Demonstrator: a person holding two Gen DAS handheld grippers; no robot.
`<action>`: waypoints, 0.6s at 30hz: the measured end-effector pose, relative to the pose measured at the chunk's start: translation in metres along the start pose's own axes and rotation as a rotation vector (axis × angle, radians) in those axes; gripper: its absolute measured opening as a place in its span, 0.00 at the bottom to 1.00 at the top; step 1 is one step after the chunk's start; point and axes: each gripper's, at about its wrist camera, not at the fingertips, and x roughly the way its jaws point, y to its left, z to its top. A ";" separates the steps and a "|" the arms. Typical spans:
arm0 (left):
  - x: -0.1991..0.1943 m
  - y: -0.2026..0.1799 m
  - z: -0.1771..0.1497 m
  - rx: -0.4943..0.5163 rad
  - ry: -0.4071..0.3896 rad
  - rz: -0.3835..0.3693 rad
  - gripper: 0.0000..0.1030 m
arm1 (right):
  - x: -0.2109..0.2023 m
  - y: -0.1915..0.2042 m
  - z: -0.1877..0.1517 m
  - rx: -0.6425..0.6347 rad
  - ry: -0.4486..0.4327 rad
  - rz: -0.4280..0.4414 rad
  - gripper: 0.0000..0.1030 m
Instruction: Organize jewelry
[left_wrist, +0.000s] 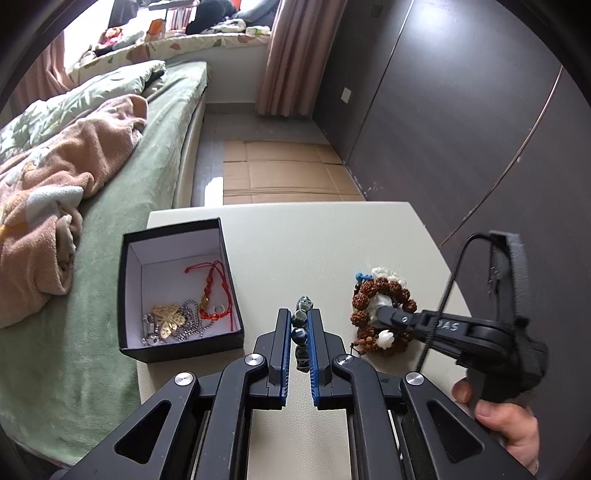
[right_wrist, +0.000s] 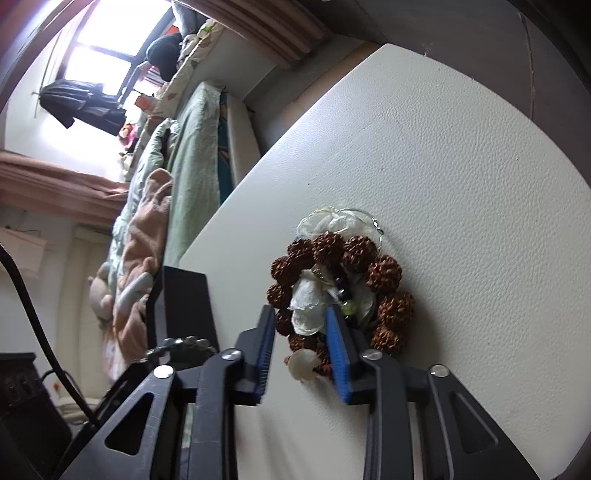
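A black box (left_wrist: 177, 291) with a white inside stands on the table's left part and holds a red cord bracelet (left_wrist: 214, 291), a gold butterfly pendant (left_wrist: 169, 317) and a silver chain (left_wrist: 192, 321). My left gripper (left_wrist: 299, 321) is shut on a dark bead bracelet (left_wrist: 301, 332), just right of the box. A pile of jewelry lies further right: a brown seed-bead bracelet (right_wrist: 332, 258) with white flower pieces (right_wrist: 310, 302). My right gripper (right_wrist: 301, 325) is open, its fingers reaching into this pile around a white piece; it also shows in the left wrist view (left_wrist: 380, 314).
The white table (left_wrist: 325, 240) stands beside a bed (left_wrist: 122, 206) with a green sheet and a pink blanket. Dark wardrobe doors (left_wrist: 461, 110) rise at the right. Cardboard (left_wrist: 284, 173) lies on the floor beyond the table.
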 end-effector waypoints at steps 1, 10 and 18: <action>-0.005 0.001 0.002 -0.002 -0.010 -0.007 0.08 | 0.002 0.000 0.001 -0.001 0.001 -0.018 0.07; -0.039 0.010 0.013 -0.012 -0.081 -0.045 0.08 | -0.024 0.016 -0.002 -0.052 -0.077 -0.005 0.03; -0.062 0.023 0.021 -0.029 -0.132 -0.063 0.08 | -0.066 0.049 0.000 -0.123 -0.161 0.017 0.03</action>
